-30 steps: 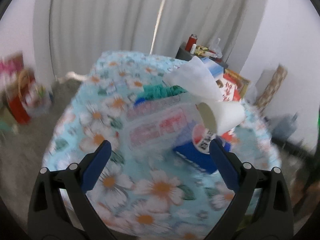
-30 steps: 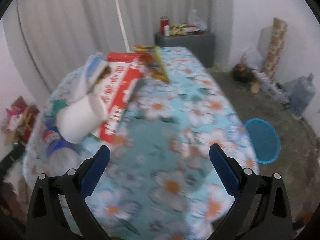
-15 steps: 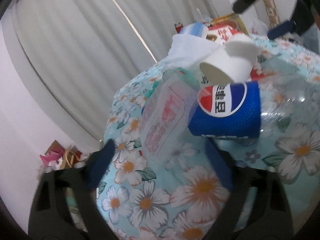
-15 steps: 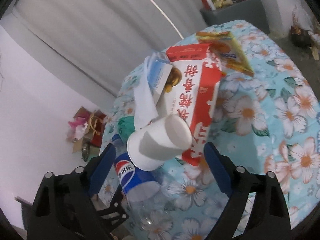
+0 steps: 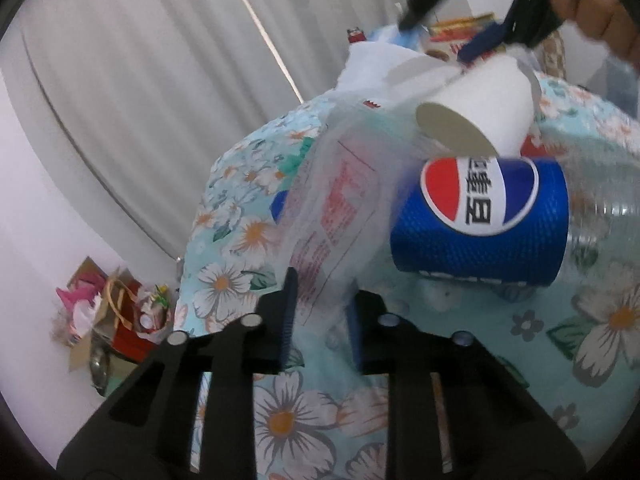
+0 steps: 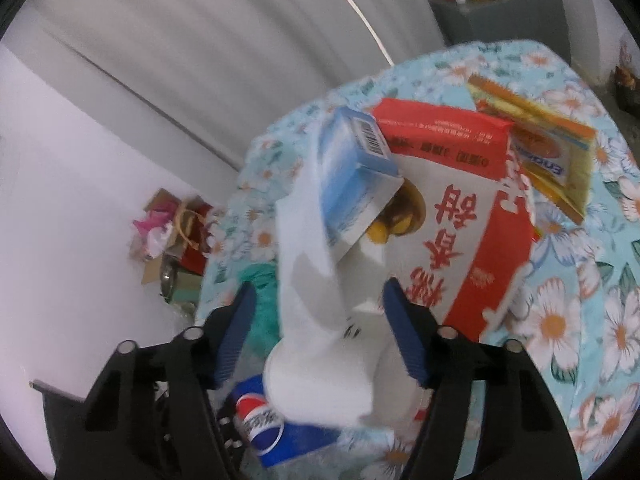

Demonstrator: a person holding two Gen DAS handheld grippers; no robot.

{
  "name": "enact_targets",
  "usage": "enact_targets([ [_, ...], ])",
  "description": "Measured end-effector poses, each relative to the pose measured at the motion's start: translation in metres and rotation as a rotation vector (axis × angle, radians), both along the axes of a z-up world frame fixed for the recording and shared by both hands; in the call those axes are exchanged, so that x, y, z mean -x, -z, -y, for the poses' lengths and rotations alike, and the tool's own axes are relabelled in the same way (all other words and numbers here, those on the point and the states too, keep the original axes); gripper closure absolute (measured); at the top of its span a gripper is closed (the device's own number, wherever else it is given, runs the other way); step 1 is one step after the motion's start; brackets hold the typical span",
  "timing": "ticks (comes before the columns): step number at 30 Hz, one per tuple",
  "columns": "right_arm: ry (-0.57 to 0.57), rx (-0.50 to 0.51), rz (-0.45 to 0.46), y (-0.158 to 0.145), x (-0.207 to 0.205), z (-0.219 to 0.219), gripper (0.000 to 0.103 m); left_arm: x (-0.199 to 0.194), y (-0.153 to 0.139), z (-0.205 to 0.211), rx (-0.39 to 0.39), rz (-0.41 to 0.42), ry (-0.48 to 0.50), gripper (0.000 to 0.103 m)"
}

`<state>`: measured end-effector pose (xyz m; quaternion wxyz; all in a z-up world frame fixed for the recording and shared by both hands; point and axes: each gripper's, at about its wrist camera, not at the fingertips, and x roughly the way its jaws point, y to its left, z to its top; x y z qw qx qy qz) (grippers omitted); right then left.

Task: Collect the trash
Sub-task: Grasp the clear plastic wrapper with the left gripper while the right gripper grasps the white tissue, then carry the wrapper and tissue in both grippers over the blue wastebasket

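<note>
A pile of trash lies on the flowered tablecloth (image 5: 280, 420). My left gripper (image 5: 320, 320) has a clear plastic bag with red print (image 5: 332, 208) between its blue pads, and its jaws are closing. Right of the bag lies a clear bottle with a blue Pepsi label (image 5: 480, 220), and a white paper cup (image 5: 476, 108) rests on it. My right gripper (image 6: 320, 336) straddles that cup (image 6: 320, 380) and a white tissue strip (image 6: 304, 264). Its jaws are closing, with gaps still showing beside the cup. It also shows from outside as the right gripper (image 5: 444, 32) above the cup.
Behind the cup lie a small blue-and-white carton (image 6: 356, 176), a red-and-white bag (image 6: 460, 216) and a yellow snack wrapper (image 6: 540, 148). A cardboard box of pink scraps (image 5: 100, 320) sits on the floor left of the table. A grey cabinet (image 6: 500, 4) stands by the curtain.
Both grippers have narrowed from wide open. The left one rolled and closed in on the plastic bag. The right one swung across the table to the paper cup.
</note>
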<state>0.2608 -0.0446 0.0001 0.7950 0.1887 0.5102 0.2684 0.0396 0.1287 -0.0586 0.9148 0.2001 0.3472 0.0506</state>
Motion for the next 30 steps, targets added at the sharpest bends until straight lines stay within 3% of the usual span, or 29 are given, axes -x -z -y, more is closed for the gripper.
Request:
enact_targets([
  [2, -0.006, 0.022, -0.016, 0.007, -0.006, -0.005, 0.050, 0.000, -0.002, -0.003, 0.009, 0.011, -0.010, 0.090],
  [5, -0.032, 0.038, -0.033, 0.013, -0.008, -0.011, 0.069, 0.001, -0.005, -0.006, 0.014, 0.026, -0.024, 0.097],
  [7, -0.047, 0.047, -0.016, 0.012, -0.008, -0.014, 0.084, 0.004, -0.012, -0.005, 0.020, 0.037, -0.034, 0.100],
  [10, -0.054, 0.050, 0.030, 0.005, -0.004, -0.015, 0.097, 0.006, -0.017, -0.012, 0.053, 0.049, -0.056, 0.102],
  [23, -0.119, -0.193, 0.267, -0.079, -0.006, -0.010, 0.100, 0.008, -0.060, -0.043, 0.184, 0.151, -0.142, 0.103],
  [30, -0.090, -0.292, 0.408, -0.132, 0.015, 0.023, 0.101, 0.012, -0.098, -0.040, 0.229, 0.228, -0.126, 0.103],
])
